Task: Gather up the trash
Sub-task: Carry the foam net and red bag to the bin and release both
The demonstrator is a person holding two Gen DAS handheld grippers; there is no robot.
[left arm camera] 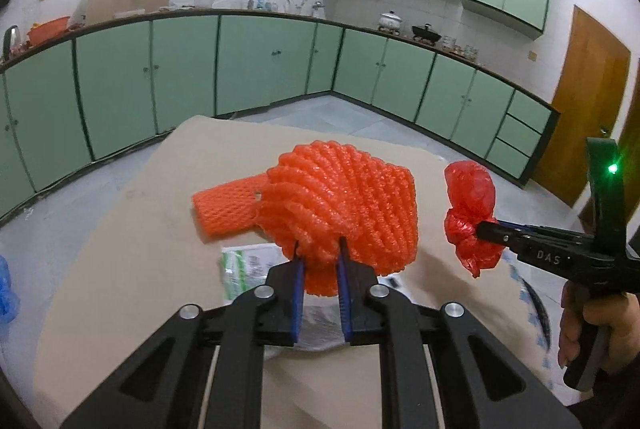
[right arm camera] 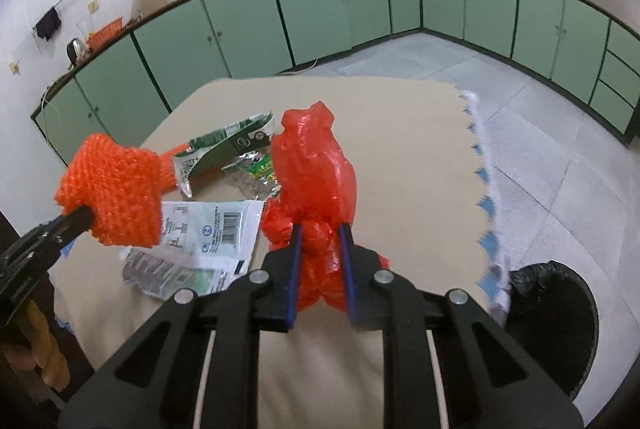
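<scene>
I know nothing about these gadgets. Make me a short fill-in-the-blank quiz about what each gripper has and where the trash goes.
1. The left gripper is shut on the orange ____ net.
2. The right gripper is shut on a knotted ____ plastic bag.
3. Empty wrappers lie on the ____ table.
4. The bin by the table has a ____ liner.

Missing words: foam; red; beige; black

Wrappers (right arm camera: pixel 208 229) lie on table (right arm camera: pixel 400 157), bin (right arm camera: pixel 560 317) at its right
</scene>
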